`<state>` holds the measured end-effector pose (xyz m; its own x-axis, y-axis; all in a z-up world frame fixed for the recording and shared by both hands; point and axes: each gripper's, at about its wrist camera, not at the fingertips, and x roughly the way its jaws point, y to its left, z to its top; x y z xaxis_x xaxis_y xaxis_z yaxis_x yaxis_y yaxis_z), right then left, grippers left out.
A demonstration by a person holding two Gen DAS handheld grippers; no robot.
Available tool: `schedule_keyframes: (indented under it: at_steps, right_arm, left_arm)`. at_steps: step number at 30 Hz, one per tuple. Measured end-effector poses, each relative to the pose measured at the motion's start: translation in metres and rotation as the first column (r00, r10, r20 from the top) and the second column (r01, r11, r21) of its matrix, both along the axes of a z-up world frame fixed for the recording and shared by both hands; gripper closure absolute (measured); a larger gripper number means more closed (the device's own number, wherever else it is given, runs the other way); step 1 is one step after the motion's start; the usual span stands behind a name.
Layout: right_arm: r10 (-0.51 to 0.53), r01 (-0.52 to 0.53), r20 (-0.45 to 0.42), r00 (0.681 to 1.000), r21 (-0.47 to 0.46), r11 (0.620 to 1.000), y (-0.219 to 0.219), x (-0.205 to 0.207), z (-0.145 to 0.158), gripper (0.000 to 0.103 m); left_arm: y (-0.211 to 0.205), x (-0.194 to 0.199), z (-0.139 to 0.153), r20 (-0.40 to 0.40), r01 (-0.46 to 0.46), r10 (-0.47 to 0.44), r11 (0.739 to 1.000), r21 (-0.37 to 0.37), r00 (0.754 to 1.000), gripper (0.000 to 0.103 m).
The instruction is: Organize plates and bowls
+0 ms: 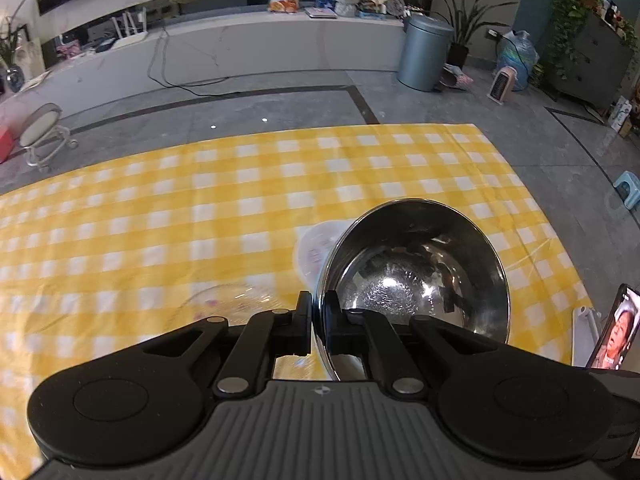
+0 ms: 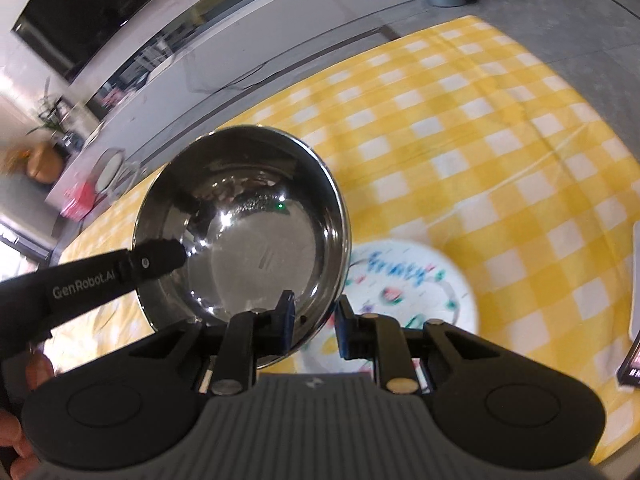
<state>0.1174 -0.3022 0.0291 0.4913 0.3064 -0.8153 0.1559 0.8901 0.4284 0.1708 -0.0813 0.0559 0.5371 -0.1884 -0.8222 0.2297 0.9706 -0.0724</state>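
A shiny steel bowl [image 1: 420, 276] is held tilted above the yellow checked tablecloth [image 1: 200, 208]. My left gripper [image 1: 319, 312] is shut on its rim. In the right wrist view the same bowl [image 2: 248, 232] hangs in front, with the left gripper's finger [image 2: 156, 260] on its left rim. My right gripper [image 2: 314, 320] has its jaws apart on either side of the bowl's near rim, not clamped. A white plate with coloured print [image 2: 408, 280] lies on the cloth under the bowl; it also shows in the left wrist view [image 1: 316, 248]. A clear glass dish [image 1: 224, 304] lies left of it.
A phone on a white stand [image 1: 612, 332] stands at the table's right edge. Beyond the table are a grey floor, a metal bin [image 1: 426, 52], a small stool [image 1: 40, 132] and a long low counter.
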Motion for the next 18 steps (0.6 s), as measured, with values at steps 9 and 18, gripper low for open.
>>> schedule_keyframes:
  at_steps: [9,18]
  right_arm:
    - [0.11,-0.11,0.018,0.994,-0.001,0.994,0.048,-0.036,0.025,0.084]
    - [0.206,-0.206,-0.009,0.979,-0.021,0.978,0.082,-0.063,0.04,0.084]
  left_arm:
    - [0.047,-0.036,0.018,-0.004,-0.045,0.045,0.999,-0.014,0.999,0.098]
    - [0.088,-0.066,0.017,-0.073,-0.091,0.087,0.994,-0.055,0.994,0.098]
